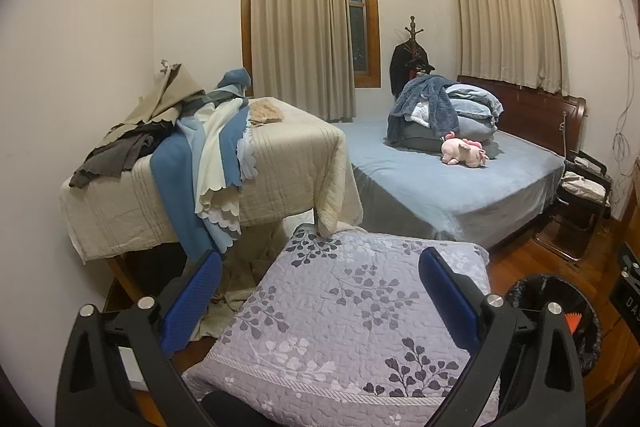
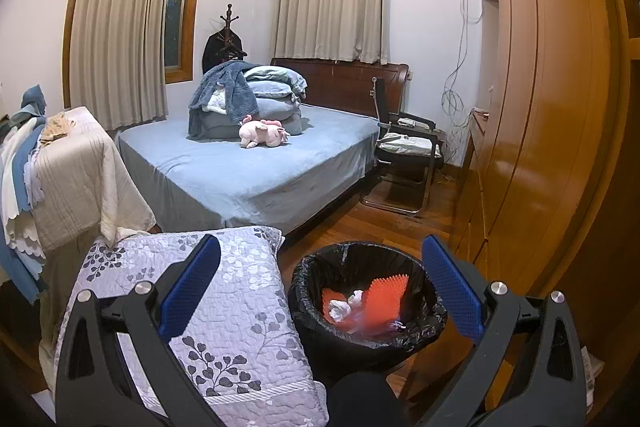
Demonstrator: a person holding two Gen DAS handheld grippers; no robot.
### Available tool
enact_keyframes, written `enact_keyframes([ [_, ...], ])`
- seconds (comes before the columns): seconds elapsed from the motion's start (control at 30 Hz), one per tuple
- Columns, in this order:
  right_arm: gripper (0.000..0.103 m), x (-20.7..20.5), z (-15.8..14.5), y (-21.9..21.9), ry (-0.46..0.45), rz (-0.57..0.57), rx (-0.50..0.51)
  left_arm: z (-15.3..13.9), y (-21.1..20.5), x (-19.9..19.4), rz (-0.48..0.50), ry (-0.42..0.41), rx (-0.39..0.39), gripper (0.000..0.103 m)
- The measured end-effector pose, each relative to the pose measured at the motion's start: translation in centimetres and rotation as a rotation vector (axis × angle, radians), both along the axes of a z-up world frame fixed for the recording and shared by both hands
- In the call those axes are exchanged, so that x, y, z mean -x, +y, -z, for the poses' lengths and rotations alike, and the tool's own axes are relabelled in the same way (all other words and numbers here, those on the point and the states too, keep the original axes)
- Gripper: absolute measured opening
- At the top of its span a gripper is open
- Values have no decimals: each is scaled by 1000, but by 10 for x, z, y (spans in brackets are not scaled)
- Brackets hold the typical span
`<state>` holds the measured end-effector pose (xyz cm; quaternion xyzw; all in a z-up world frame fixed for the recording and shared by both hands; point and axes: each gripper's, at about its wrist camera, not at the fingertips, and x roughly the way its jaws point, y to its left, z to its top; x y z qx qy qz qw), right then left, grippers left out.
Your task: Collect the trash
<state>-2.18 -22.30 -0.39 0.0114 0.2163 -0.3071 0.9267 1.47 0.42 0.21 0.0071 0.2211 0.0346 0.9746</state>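
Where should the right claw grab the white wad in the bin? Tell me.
Grip the white crumpled wad across its bunched middle, coming straight down through the open mouth of the black-lined bin. It lies loose on top of the orange piece, and the bin wall likely blocks any sideways approach by the right claw.

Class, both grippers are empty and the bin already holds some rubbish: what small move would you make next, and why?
Probably turn to look for more trash. Both the left gripper and the right gripper are open and empty, the bin already holds scraps, and no loose trash shows on the quilted surface.

Wood floor [image 2: 360, 223]: lined bin [image 2: 366, 303] w/ trash [image 2: 360, 303].
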Motion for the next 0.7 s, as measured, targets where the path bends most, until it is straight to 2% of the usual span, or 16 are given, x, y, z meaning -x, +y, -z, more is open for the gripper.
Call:
enact_keyframes([
  [0.7,98,1,-3,-4,-4,-2,3,0,0,1,4,-4,6,97],
])
